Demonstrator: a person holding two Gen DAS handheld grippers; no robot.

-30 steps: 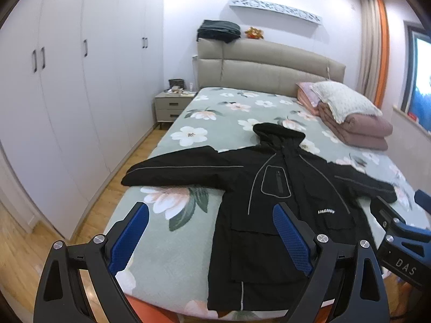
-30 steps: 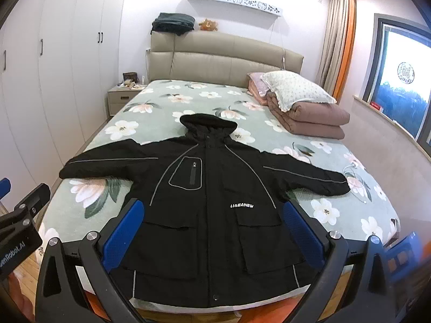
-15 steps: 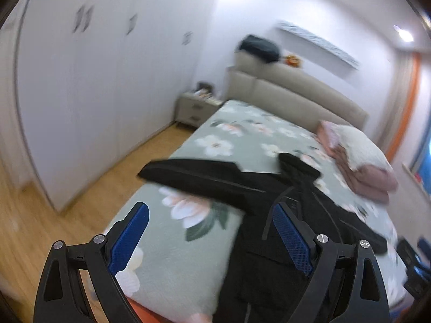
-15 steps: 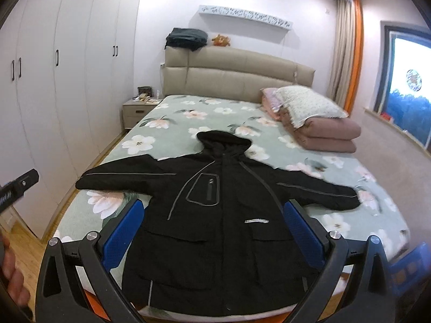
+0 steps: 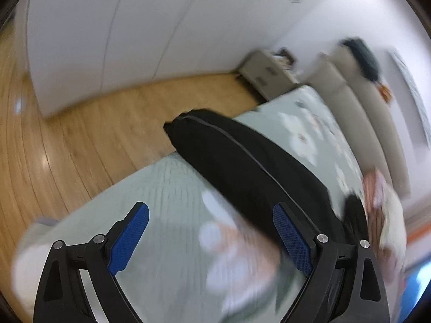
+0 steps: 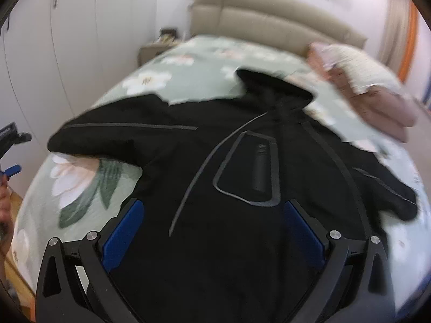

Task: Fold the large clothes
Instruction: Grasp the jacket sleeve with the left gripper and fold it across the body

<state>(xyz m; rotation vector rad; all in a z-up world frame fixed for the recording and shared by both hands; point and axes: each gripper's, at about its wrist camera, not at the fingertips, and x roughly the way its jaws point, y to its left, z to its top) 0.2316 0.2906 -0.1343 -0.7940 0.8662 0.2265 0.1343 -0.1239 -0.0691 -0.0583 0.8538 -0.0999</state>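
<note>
The black hooded jacket (image 6: 242, 188) is lying spread flat, front up, on the floral green bedspread (image 6: 89, 177); its hood is pointing toward the beige headboard (image 6: 269, 24) (both views are blurred). The right gripper (image 6: 212, 231) is hanging over the jacket's chest with its blue pads spread wide, gripping nothing; the left gripper (image 5: 210, 239) is also gaping apart, hovering over bare bedspread near the jacket's sleeve (image 5: 229, 156), whose cuff is reaching the bed's edge above the wooden floor (image 5: 80, 134).
</note>
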